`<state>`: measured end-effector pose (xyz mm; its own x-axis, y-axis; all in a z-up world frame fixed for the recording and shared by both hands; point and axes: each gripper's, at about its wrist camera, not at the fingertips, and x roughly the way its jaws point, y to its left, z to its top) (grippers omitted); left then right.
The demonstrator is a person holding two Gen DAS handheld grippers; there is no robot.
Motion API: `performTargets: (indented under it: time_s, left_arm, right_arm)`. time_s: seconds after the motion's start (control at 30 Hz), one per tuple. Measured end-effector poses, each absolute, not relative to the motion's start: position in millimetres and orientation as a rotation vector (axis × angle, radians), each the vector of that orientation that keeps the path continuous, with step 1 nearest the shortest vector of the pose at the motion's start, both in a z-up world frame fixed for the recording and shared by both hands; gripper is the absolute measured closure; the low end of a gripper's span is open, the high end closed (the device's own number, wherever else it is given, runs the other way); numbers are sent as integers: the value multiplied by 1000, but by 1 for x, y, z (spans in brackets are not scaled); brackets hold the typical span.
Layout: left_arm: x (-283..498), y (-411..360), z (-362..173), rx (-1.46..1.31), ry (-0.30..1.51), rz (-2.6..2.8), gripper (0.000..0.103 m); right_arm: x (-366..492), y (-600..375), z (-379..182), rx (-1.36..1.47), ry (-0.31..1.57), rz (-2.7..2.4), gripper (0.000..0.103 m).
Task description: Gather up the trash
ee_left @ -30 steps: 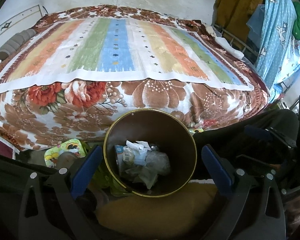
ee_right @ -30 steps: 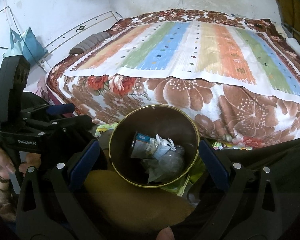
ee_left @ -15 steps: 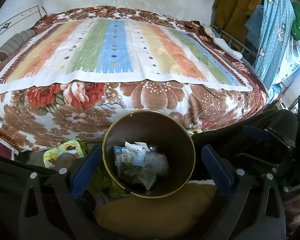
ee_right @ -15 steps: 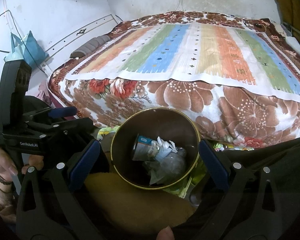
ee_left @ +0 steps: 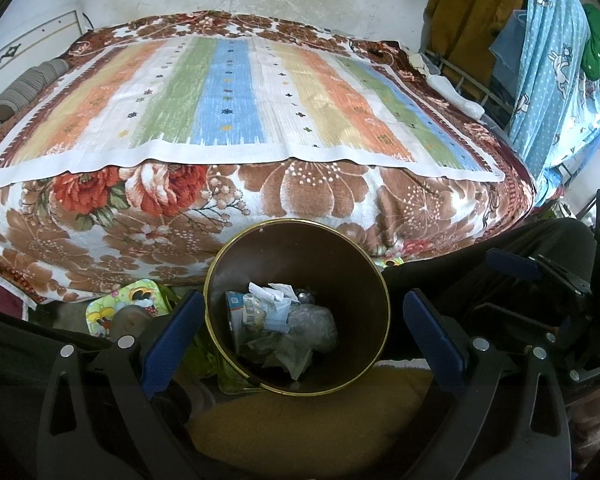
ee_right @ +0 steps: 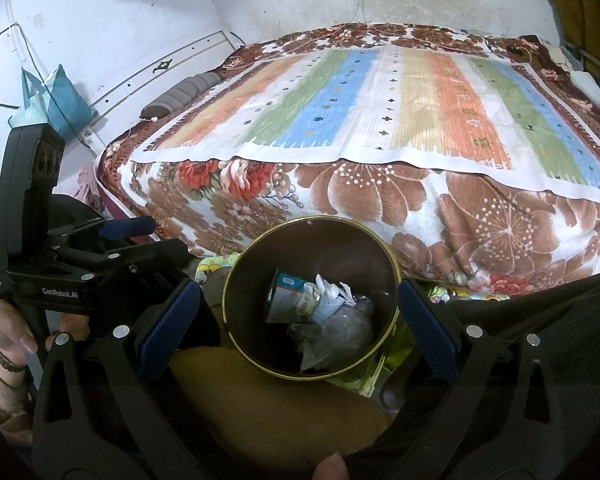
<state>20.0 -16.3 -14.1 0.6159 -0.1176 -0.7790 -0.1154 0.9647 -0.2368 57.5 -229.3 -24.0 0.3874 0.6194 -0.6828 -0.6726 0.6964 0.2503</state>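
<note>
A dark brown bin (ee_left: 260, 256) with a gold rim stands on the floor against the foot of the bed, also in the right wrist view as the bin (ee_right: 340, 240). Inside lie crumpled trash (ee_left: 284, 320): a blue-and-white carton (ee_right: 286, 296), white paper scraps and clear plastic. My left gripper (ee_left: 298, 336) hangs open above the bin, its blue pads either side of it. My right gripper (ee_right: 298, 322) is open the same way, with nothing between its fingers. The left gripper's body shows at the left edge of the right wrist view.
The bed (ee_left: 236, 92) carries a striped mat over a floral blanket (ee_left: 320, 200). A cartoon-print bag (ee_left: 112, 312) lies left of the bin, a tan cushion (ee_left: 308, 424) in front. Clothes (ee_left: 548, 60) hang at the right. A hand (ee_right: 4, 336) holds the left gripper.
Both views have pulled up and back a little, so the bin sits slightly lower and more of the wall shows. The trash in the bin has not moved.
</note>
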Motion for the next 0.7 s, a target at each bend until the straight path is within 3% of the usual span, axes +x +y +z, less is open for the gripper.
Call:
performTargets:
  time_s: [0.7]
  left_arm:
    - [20, -20, -13, -274, 913, -3, 6]
  right_arm:
    - [58, -231, -24, -69, 836, 825, 9]
